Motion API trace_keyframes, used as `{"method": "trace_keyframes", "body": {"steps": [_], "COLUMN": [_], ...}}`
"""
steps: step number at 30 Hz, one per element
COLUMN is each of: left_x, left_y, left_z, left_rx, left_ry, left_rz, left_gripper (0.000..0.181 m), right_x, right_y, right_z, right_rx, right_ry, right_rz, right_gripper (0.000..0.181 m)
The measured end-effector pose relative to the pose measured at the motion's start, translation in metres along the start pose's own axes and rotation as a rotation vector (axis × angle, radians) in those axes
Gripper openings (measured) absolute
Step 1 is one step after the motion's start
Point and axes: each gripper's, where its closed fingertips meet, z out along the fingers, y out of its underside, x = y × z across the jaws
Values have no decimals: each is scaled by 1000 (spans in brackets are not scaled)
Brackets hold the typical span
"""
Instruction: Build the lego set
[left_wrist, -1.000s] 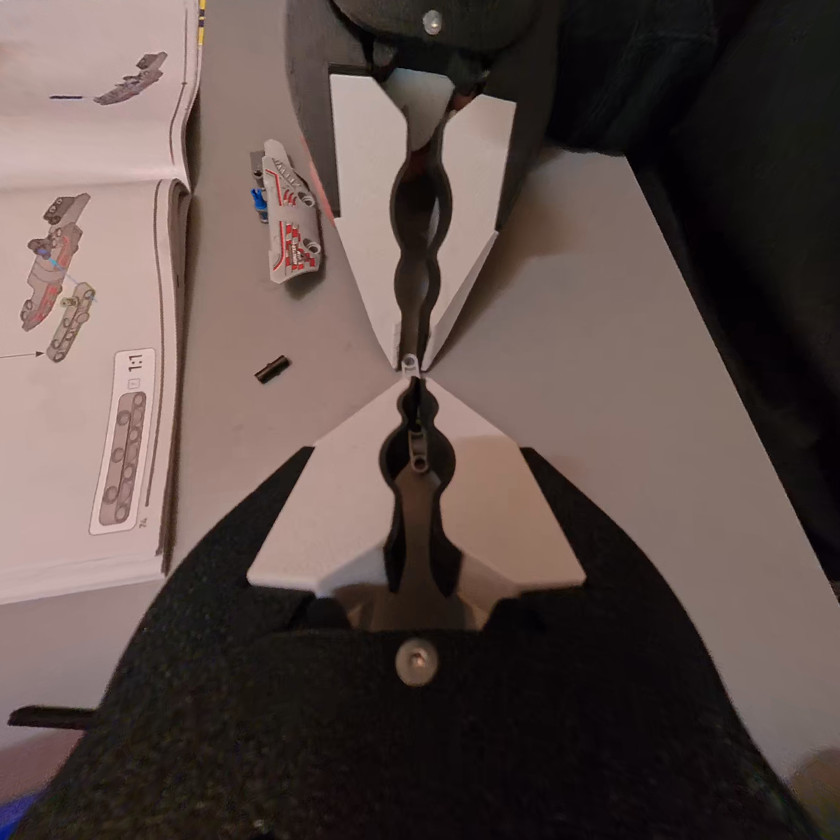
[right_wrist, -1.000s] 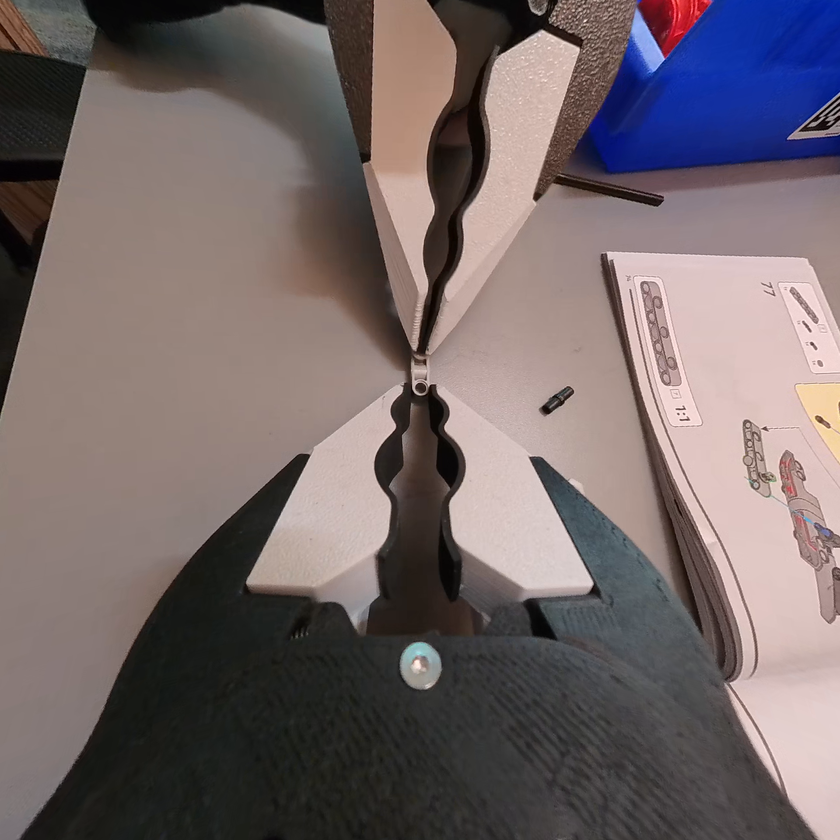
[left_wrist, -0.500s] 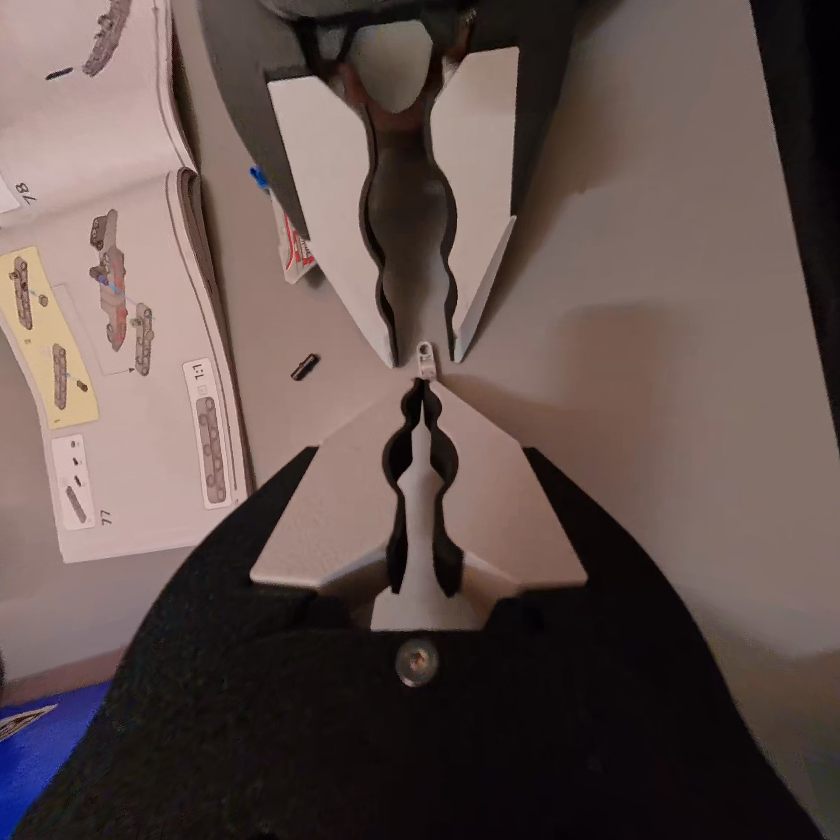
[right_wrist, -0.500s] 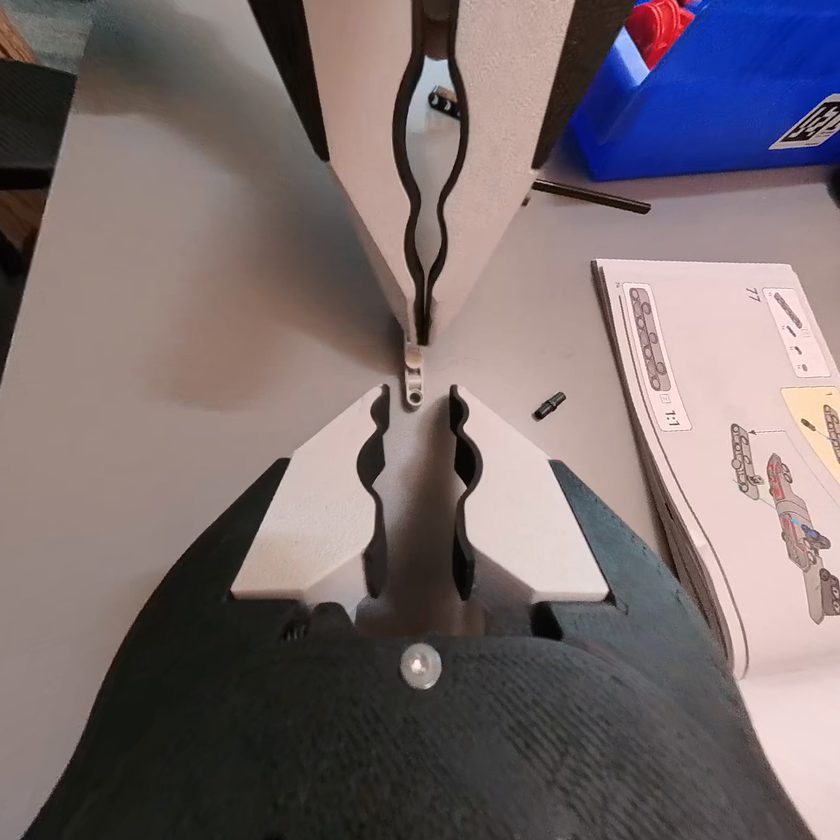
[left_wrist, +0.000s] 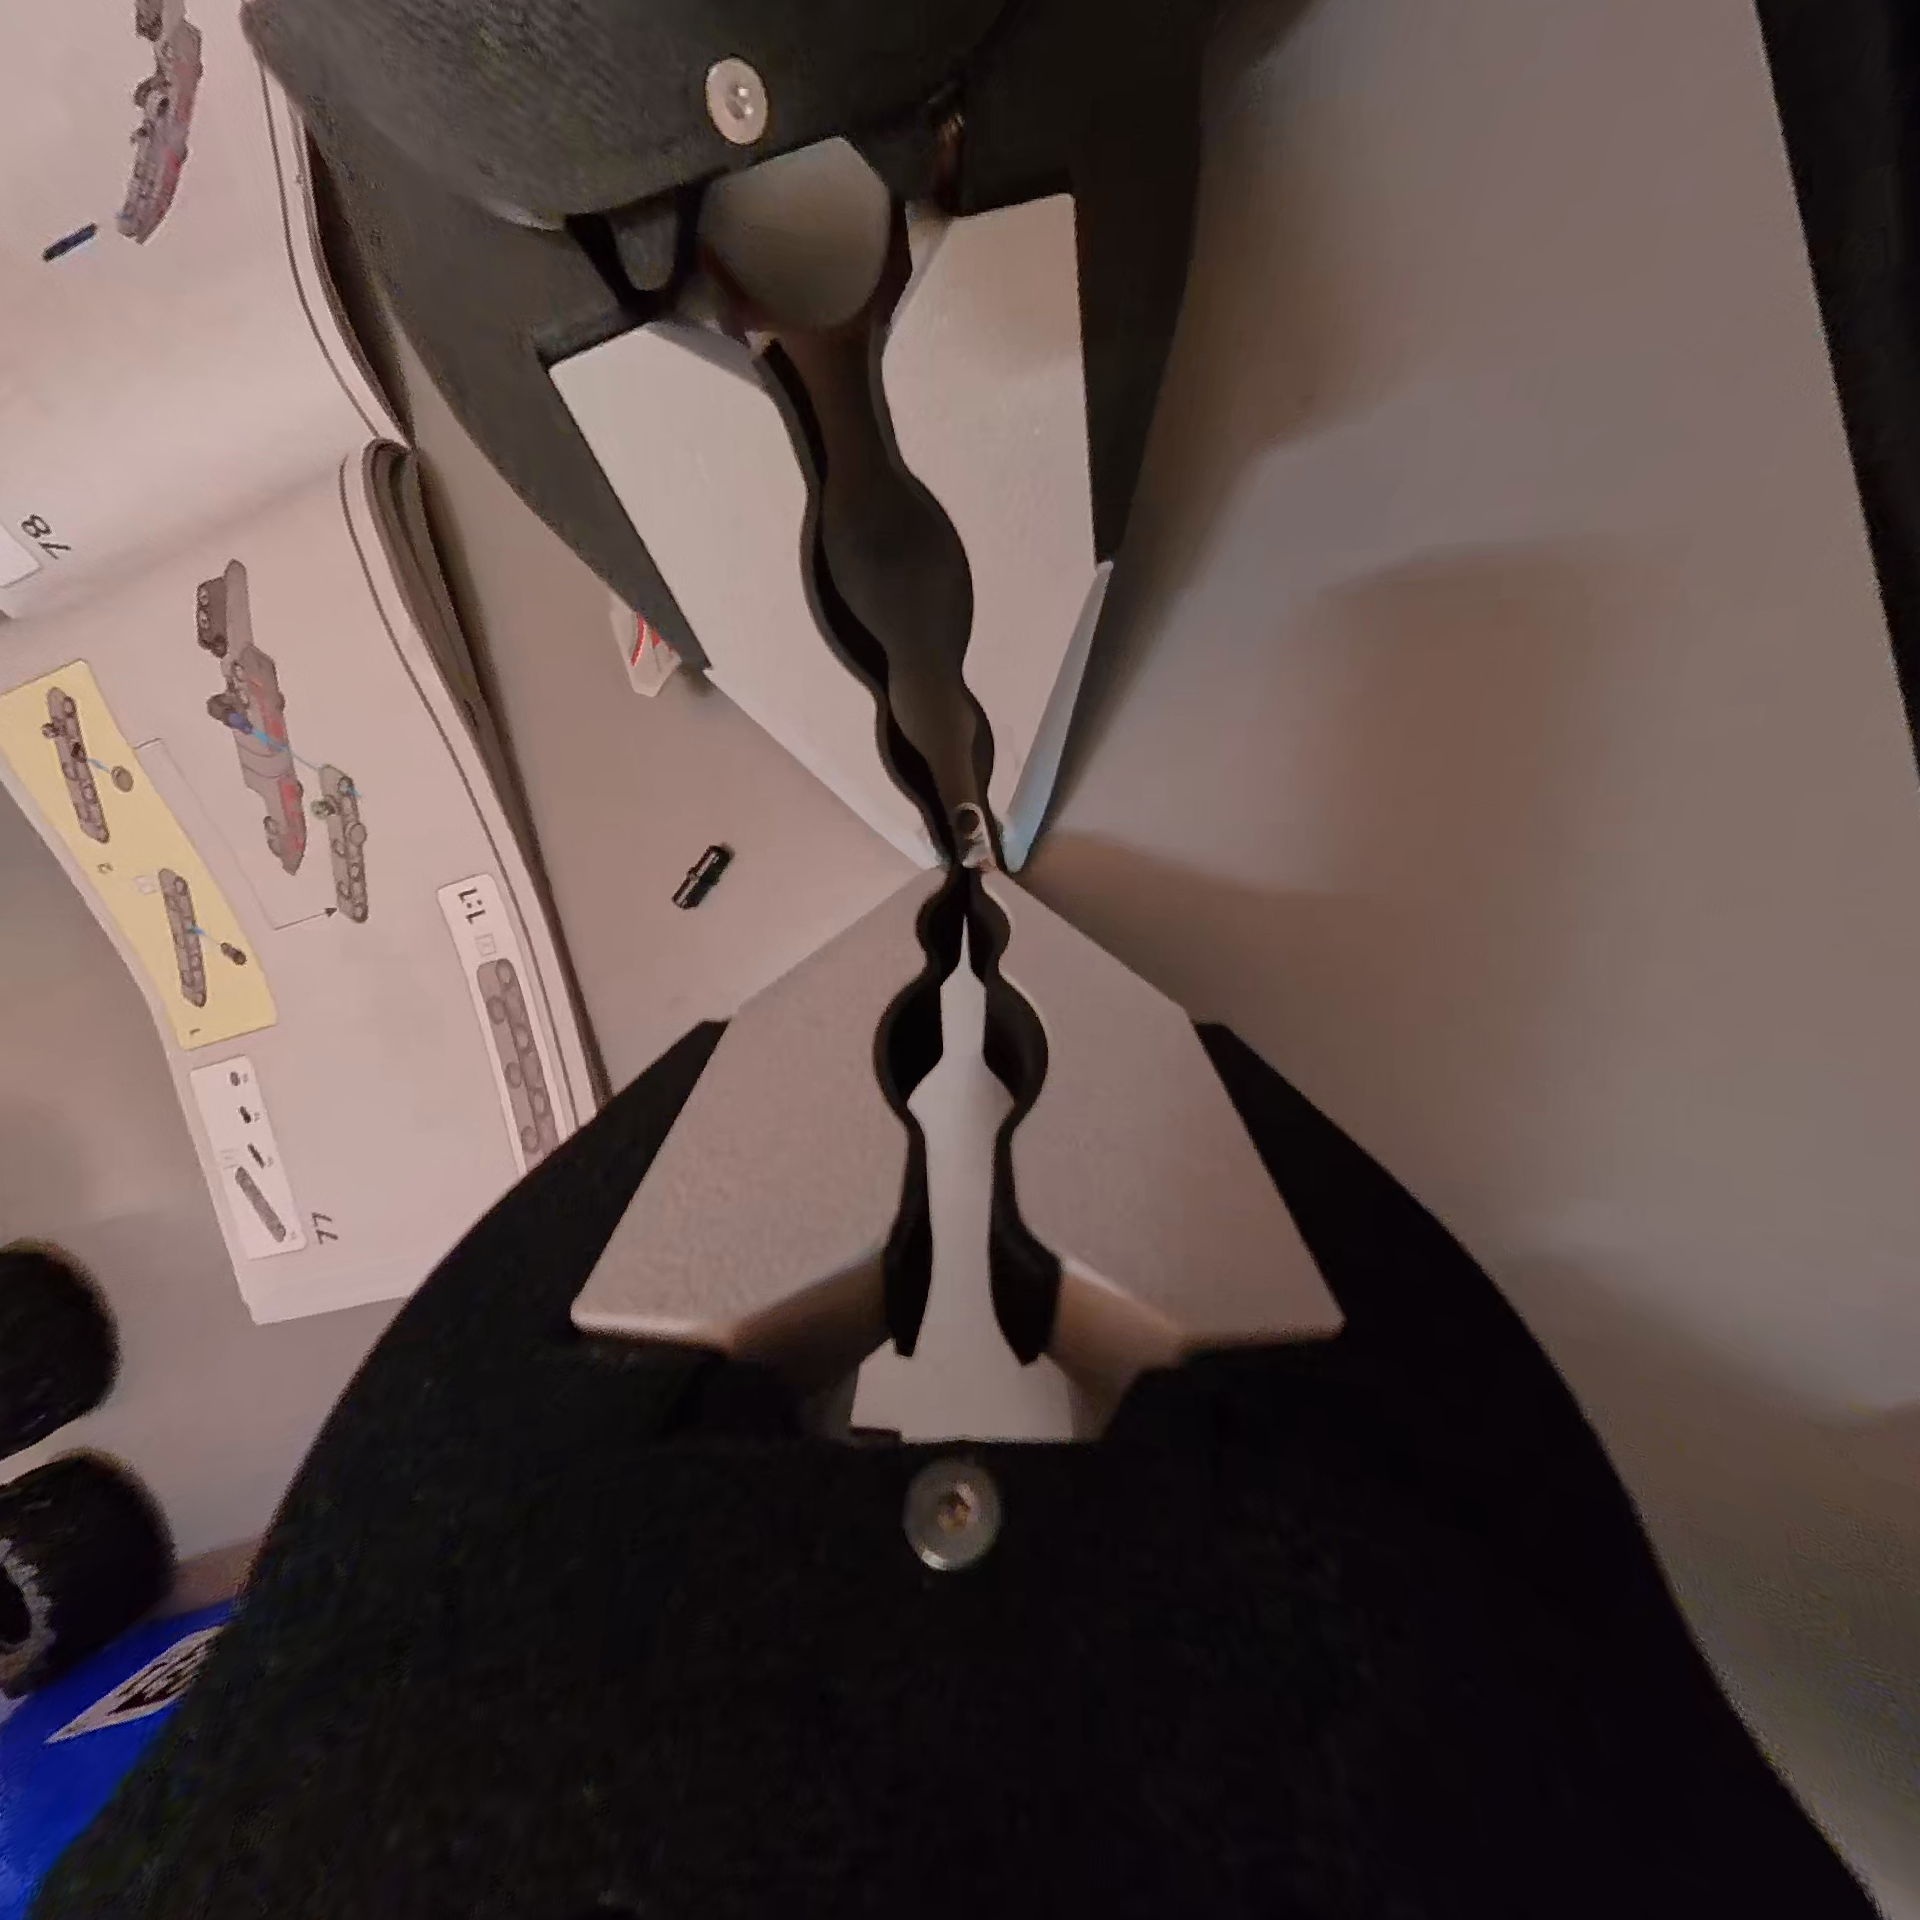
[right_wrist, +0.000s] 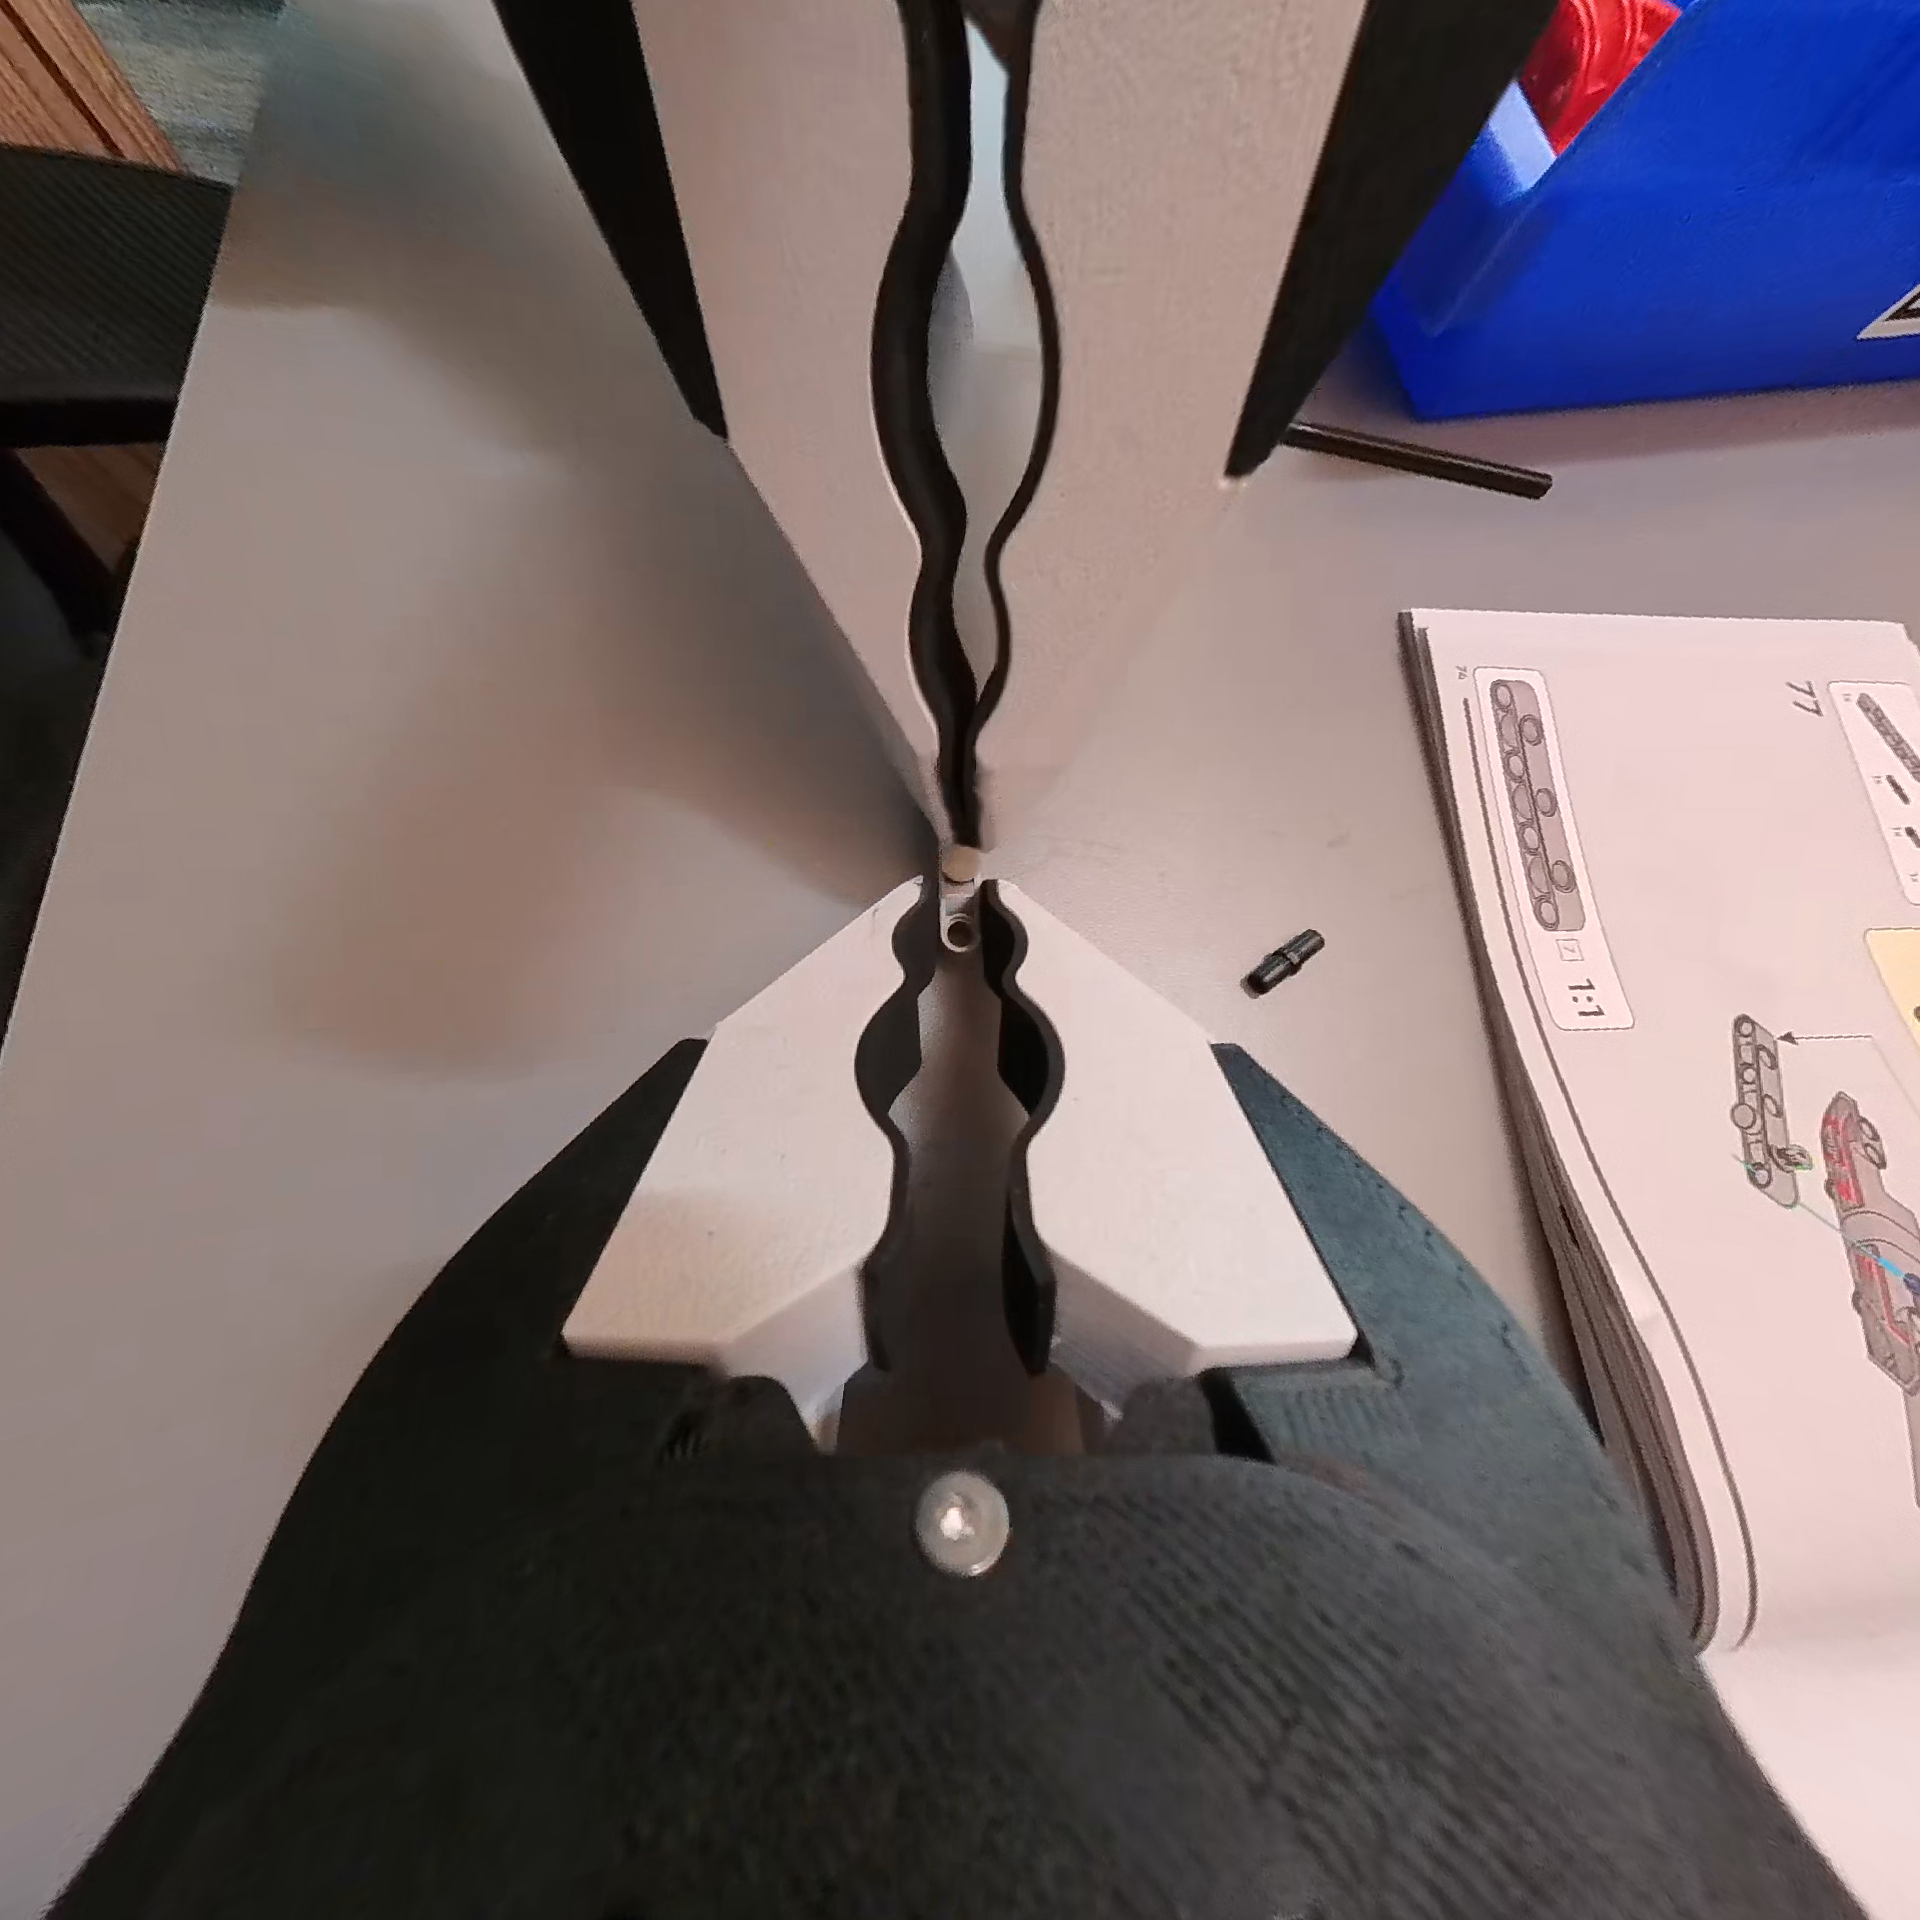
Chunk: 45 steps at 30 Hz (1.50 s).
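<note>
A small grey lego beam (right_wrist: 958, 925) is held above the grey table between my two grippers, which meet tip to tip. My right gripper (right_wrist: 956, 904) is shut on the beam's near end. My left gripper (right_wrist: 961, 829) comes in from the far side, shut on the beam's other end, where a pale stub shows. In the left wrist view my left gripper (left_wrist: 966, 888) is closed at the tips and the beam (left_wrist: 971, 826) sits in the jaws of the right gripper (left_wrist: 975, 847) opposite. Most of the beam is hidden by the fingers.
A small black pin (right_wrist: 1283, 977) lies on the table beside the open instruction booklet (right_wrist: 1714, 1039). A blue bin (right_wrist: 1662, 208) with red parts and a black rod (right_wrist: 1413, 457) are at the back right. A stickered grey panel (left_wrist: 649, 660) peeks from behind the right gripper.
Half a second ago my right gripper was open around the beam; it has now closed on it. My left gripper has kept its hold and the two grippers stand closer together.
</note>
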Motion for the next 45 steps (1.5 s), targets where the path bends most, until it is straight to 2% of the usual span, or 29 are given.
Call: {"method": "trace_keyframes", "body": {"steps": [1,7,10,16,20,23,29,35,40,43,45], "left_x": [1,1,4,-4,33,54,79,79,56,28,11], "left_y": [1,12,7,14,-5,-9,-11,-11,-4,-12,-29], "left_z": [2,3,2,-7,-18,-20,-1,7,6,-12,-33], "left_rx": [-10,-90,-43,-58,94,175,179,191,207,291,400], "left_ry": [2,-8,1,-59,42,45,26,-12,-140,-352,-514], "left_rz": [9,37,27,-10,-94,-178,-267,-291,-265,-194,-120], "left_gripper": [0,0,0,0,0,3,10,5,5,5,5], "right_x": [0,0,0,0,0,0,0,0,1,7,6], "right_y": [0,0,0,0,0,0,0,0,1,2,-13], "right_z": [0,0,0,0,0,0,0,0,-2,-17,-38], "right_rx": [0,0,0,0,0,0,1,1,1,37,184], "right_ry": [0,2,1,1,10,19,26,41,46,79,47], "right_rz": [0,-2,-1,-2,-10,-18,-26,-36,-32,19,128], "right_gripper": [6,6,6,6,6,6,6,6,7,29,38]}}
